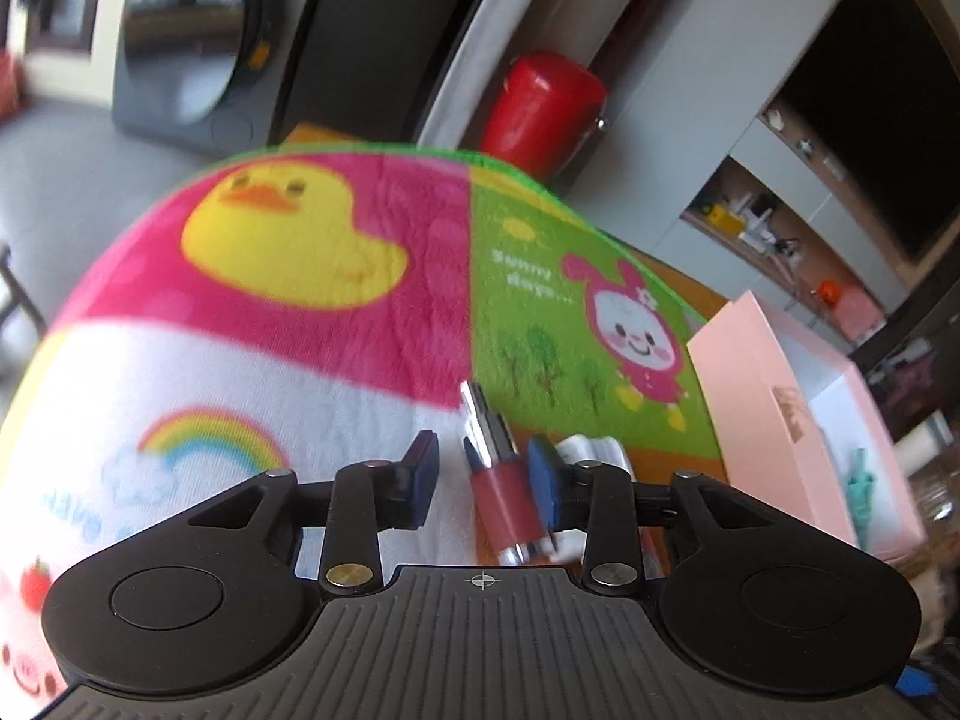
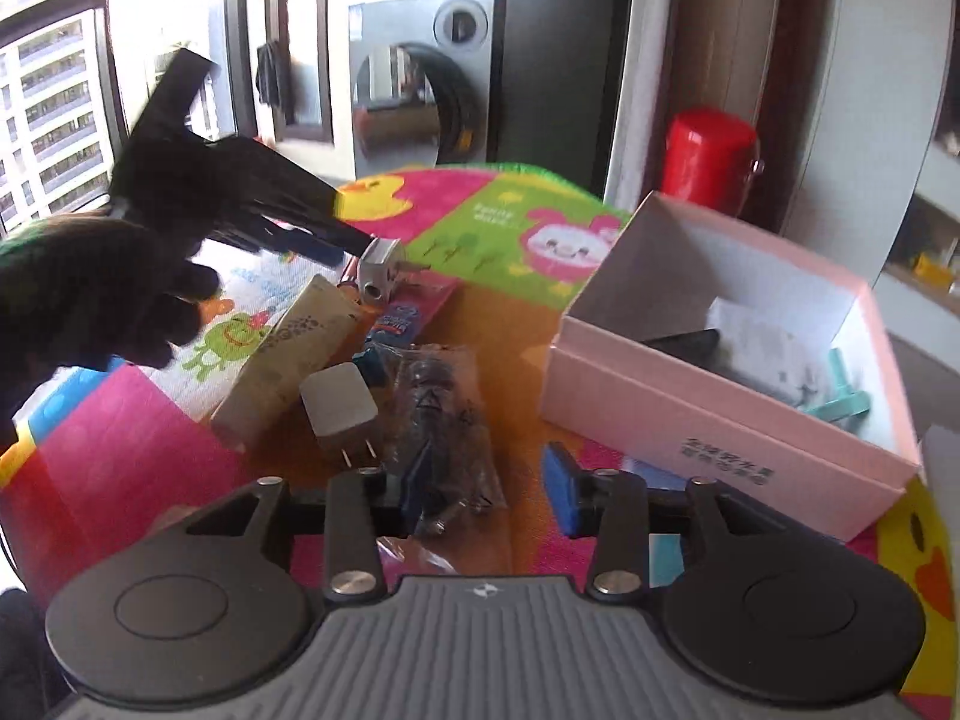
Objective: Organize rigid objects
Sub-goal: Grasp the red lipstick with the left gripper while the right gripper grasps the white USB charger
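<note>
In the left wrist view my left gripper [image 1: 483, 480] is open over the cartoon mat [image 1: 288, 330]. A red and silver pen-like object [image 1: 501, 468] lies between its fingers, close to the right pad, with a white ribbed object [image 1: 591, 450] behind that pad. In the right wrist view my right gripper [image 2: 474, 498] is open above a clear bag of dark parts [image 2: 435, 420]. A white plug adapter [image 2: 339, 408], a beige tube [image 2: 288, 354] and a grey metal part [image 2: 378, 270] lie beyond. The left gripper [image 2: 354, 237] shows there too, beside the grey part.
An open pink box [image 2: 708, 414] stands at the right and holds dark, white and teal items; it also shows in the left wrist view [image 1: 774, 372]. A red cylinder [image 2: 711, 156] stands behind the table. A washing machine [image 2: 420, 72] is further back.
</note>
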Demonstrator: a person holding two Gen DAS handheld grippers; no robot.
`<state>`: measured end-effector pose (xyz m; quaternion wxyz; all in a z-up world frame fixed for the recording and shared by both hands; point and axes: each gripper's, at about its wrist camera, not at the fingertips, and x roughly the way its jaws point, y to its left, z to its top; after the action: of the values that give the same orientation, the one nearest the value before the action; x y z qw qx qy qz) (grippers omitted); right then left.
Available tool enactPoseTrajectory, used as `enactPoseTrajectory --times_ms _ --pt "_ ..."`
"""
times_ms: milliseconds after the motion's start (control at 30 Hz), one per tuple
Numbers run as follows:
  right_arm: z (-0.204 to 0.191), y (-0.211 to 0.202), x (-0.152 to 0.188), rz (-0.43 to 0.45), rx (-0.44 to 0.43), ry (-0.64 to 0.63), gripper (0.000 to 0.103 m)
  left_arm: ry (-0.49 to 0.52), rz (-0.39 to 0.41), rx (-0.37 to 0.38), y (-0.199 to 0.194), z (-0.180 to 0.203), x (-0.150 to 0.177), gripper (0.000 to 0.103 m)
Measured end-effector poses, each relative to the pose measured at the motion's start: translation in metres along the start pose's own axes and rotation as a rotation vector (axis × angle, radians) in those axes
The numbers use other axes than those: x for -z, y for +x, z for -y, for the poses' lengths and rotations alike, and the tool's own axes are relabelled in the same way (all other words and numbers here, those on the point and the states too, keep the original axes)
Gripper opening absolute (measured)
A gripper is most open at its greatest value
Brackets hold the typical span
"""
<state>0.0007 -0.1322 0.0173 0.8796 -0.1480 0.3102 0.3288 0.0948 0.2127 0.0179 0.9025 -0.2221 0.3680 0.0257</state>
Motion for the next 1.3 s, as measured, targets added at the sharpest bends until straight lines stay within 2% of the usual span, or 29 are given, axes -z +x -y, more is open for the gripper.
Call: enactPoseTrajectory --times_ms 100,167,267,433,600,700,767,867,900,933,967,1167,1300 --pt "0.007 -0.005 0.01 0.035 -0.014 0.04 0.051 0.04 0.009 -0.029 0.007 0.005 -0.001 0.029" --pt "0.009 -0.003 0.013 0.036 -0.024 0.055 0.052 0.074 0.014 -0.036 0.005 0.008 0.002 0.029" --pt "0.007 -0.005 0.019 0.042 -0.036 0.055 0.052 0.09 -0.002 0.007 -0.008 0.005 0.013 0.024" --pt "-0.005 -0.002 0.016 0.041 -0.074 -0.013 0.051 0.127 -0.008 0.066 -0.047 -0.008 0.051 0.024" --pt "-0.031 0.008 0.003 0.057 -0.14 -0.118 0.051 0.064 -0.007 0.123 -0.08 -0.032 0.08 0.024" --pt "-0.047 0.028 -0.01 0.041 -0.179 -0.155 0.051 -0.007 0.004 0.169 -0.085 -0.047 0.083 0.024" --pt "-0.057 0.044 -0.017 0.019 -0.179 -0.167 0.051 -0.016 0.013 0.177 -0.086 -0.048 0.085 0.024" --pt "-0.066 0.062 -0.021 -0.005 -0.138 -0.193 0.051 0.05 0.014 0.144 -0.089 -0.037 0.088 0.024" --pt "-0.068 0.064 -0.021 -0.023 -0.139 -0.197 0.045 0.083 0.008 0.133 -0.09 -0.032 0.09 0.024" --pt "-0.067 0.064 -0.021 -0.041 -0.14 -0.196 0.036 0.121 0.002 0.121 -0.092 -0.027 0.092 0.024" --pt "-0.066 0.061 -0.02 -0.047 -0.149 -0.192 0.033 0.163 -0.007 0.107 -0.093 -0.022 0.095 0.024" --pt "-0.044 0.018 -0.009 -0.018 -0.117 -0.125 0.032 0.382 -0.049 -0.021 -0.099 0.012 0.108 0.025" --pt "-0.023 -0.013 0.0 0.026 -0.053 -0.077 0.032 0.404 -0.073 0.027 -0.105 0.022 0.114 0.024"
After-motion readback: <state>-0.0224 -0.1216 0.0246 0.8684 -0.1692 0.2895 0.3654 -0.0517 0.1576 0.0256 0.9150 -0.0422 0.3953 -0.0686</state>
